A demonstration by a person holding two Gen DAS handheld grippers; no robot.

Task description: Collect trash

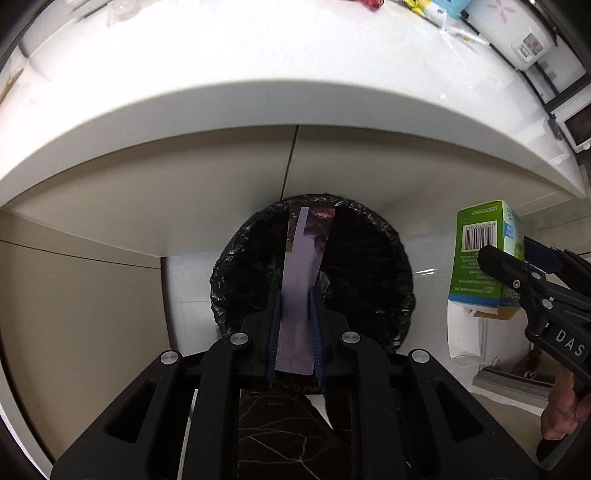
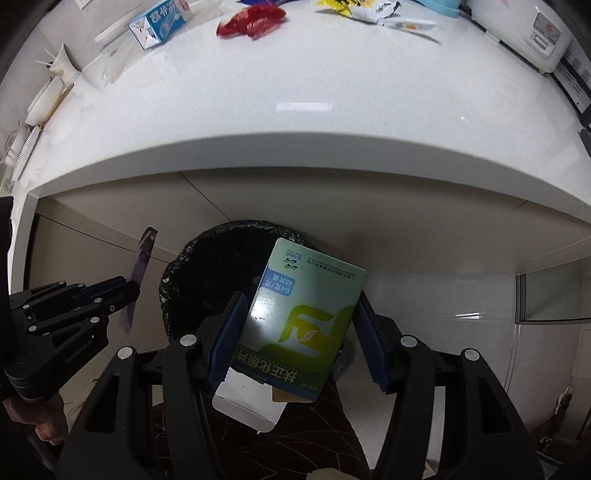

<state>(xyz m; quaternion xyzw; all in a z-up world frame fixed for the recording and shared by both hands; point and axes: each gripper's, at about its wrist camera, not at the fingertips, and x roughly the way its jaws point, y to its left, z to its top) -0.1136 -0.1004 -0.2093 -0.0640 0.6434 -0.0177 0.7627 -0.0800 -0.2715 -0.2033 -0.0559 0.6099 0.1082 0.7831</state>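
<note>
Two tongs hang over the round black-bagged trash bin (image 1: 369, 266). Left tongs (image 1: 294, 325) are clamped on a flat purple foil packet (image 1: 301, 273). Right tongs (image 2: 299, 332) grip a green-and-white cardboard medicine box (image 2: 295, 317), below the white table (image 2: 295, 129) edge.

White bench (image 2: 295, 147), bearing blue carton (image 2: 159, 24), red net (image 2: 251, 20), yellow wrappers (image 2: 332, 7), paper cups (image 2: 62, 64) at left, white appliance (image 2: 543, 33) at right.
</note>
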